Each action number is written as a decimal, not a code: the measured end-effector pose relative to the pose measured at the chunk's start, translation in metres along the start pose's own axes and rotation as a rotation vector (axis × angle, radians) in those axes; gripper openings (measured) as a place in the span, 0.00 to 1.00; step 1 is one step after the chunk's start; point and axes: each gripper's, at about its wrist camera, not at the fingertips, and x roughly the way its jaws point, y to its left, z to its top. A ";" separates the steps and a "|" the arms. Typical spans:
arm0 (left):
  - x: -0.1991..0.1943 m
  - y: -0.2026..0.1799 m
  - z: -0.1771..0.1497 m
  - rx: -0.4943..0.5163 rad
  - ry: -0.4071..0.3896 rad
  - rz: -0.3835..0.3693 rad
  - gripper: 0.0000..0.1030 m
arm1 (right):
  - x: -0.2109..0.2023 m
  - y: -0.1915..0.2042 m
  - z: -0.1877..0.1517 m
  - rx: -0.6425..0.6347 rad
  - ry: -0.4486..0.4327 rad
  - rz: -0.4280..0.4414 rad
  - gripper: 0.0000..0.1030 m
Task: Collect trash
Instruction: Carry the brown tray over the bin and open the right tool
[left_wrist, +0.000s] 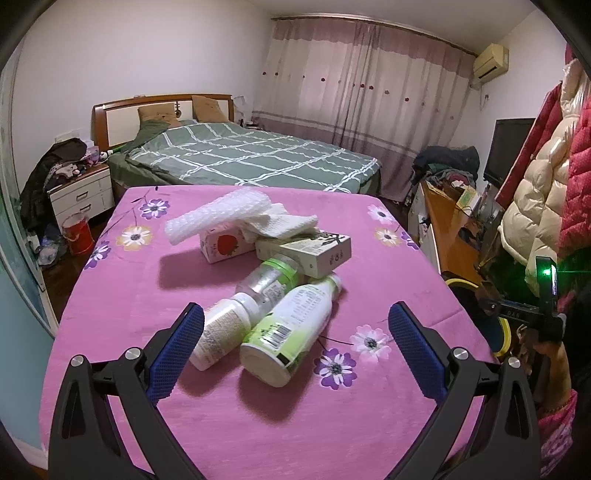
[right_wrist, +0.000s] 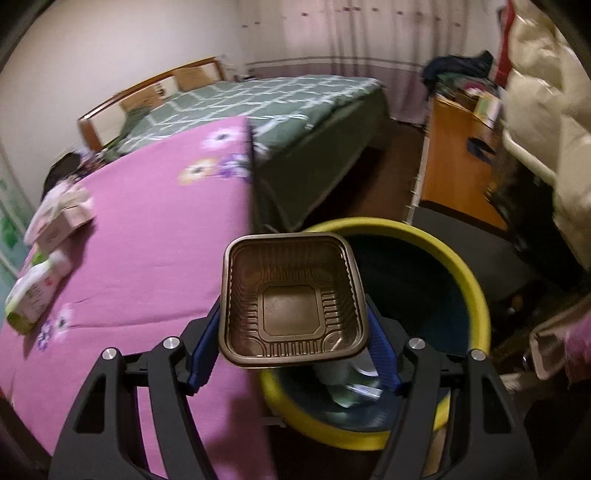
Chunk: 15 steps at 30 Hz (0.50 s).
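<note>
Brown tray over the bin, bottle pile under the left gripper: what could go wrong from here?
1. The right gripper holds the brown tray only partly over the yellow bin; released now, it may catch the rim or the table edge.
2. The left gripper is open around two touching bottles; closing could pinch both or roll one away.

The brown tray (right_wrist: 293, 301) covers the right gripper's (right_wrist: 293, 334) fingertips, so only strips of blue pad show at either side. It also hides part of the yellow bin (right_wrist: 476, 295), and the scraps inside the bin (right_wrist: 351, 384) are smeared beyond naming, perhaps a cup and wrappers. The pile on the pink cloth (right_wrist: 147, 258) is blurred at the left edge. In the left view, bubble wrap (left_wrist: 218, 214) and a towel (left_wrist: 284, 221) overlap the strawberry carton (left_wrist: 223, 245), and the clear bottle's (left_wrist: 267, 282) lower half lies under two white bottles (left_wrist: 288, 325)
</note>
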 end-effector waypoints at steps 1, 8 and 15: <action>0.001 -0.002 0.000 0.005 0.002 -0.002 0.95 | 0.001 -0.004 -0.001 0.008 0.004 -0.007 0.65; 0.011 -0.013 -0.003 0.032 0.019 -0.020 0.95 | 0.014 -0.028 -0.011 0.052 0.032 -0.057 0.69; 0.030 -0.014 -0.012 0.047 0.055 -0.044 0.95 | 0.012 -0.023 -0.014 0.051 0.025 -0.044 0.70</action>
